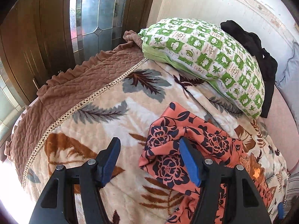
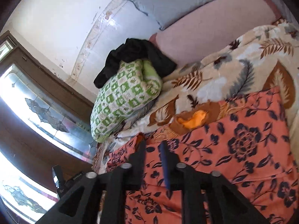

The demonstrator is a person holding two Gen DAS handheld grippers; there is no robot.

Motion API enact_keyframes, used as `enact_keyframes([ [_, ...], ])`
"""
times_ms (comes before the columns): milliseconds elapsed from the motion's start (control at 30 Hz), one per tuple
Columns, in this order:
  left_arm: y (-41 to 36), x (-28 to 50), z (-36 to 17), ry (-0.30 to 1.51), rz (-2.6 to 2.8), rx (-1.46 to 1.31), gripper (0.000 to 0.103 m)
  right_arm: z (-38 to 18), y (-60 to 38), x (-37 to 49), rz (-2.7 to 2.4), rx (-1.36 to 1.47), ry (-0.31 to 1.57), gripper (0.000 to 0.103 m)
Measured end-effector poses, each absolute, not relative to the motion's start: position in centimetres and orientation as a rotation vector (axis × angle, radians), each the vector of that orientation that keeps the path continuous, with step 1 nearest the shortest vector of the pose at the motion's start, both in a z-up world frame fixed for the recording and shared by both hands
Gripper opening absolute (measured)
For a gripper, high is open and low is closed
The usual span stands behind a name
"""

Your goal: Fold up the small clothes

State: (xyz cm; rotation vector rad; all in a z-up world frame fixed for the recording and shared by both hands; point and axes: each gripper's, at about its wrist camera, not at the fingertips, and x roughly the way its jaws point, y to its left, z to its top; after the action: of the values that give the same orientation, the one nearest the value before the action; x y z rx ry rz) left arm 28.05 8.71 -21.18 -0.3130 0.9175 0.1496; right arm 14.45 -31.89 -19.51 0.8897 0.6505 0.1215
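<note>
The left gripper hangs low over the bed, pointing forward and slightly down, its blue-padded jaws spread wide with nothing between them. Just past the right-hand jaw, and partly under it, lies the coral floral garment, rumpled into folds on the leaf-print blanket. Ahead of the left-hand jaw the blanket lies bare, and beyond it runs a brown quilted bedspread with a ruffled edge.

The right gripper is rolled over to one side, so the room stands tilted in its view. Its jaws are a narrow way apart, tips low over the coral floral garment; whether cloth is pinched between them cannot be told. Here the garment spreads out fairly flat to the right of the jaws.

Only the right wrist view shows an orange patch just ahead of the jaws at the garment's far edge, a pale blue pillow far beyond against the wall, and the pink sheet below it. Only the left wrist view shows the leaded glass door far ahead of the left-hand jaw. Both show the green checked pillow ahead of the jaws, with a black garment draped behind it.
</note>
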Motion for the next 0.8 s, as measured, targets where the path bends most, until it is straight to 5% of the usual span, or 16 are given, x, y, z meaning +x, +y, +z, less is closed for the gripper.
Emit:
enact_keyframes([
  [33,9.1,28.1,-21.1,0.913,0.172,-0.304,0.066,-20.4,-30.3,15.7,0.167,0.944,0.65,0.102],
  [167,12.0,28.3,-21.5,0.919,0.239,-0.345,0.066,-23.3,-23.1,21.9,0.282,0.947,0.737,0.102],
  [333,14.5,29.0,-22.1,0.941,0.239,-0.423,0.066,-25.2,-19.1,29.2,0.191,0.805,0.794,0.072],
  [500,15.6,29.5,-22.3,0.944,0.24,-0.448,0.066,-28.6,-17.1,33.1,0.083,0.725,0.945,0.058],
  [633,16.0,29.3,-22.4,0.952,0.234,-0.469,0.066,-27.5,-15.0,32.7,0.107,0.628,0.928,0.02],
  [800,15.6,29.0,-22.2,0.949,0.224,-0.453,0.066,-24.9,-16.8,30.7,0.097,0.621,0.848,0.026],
])
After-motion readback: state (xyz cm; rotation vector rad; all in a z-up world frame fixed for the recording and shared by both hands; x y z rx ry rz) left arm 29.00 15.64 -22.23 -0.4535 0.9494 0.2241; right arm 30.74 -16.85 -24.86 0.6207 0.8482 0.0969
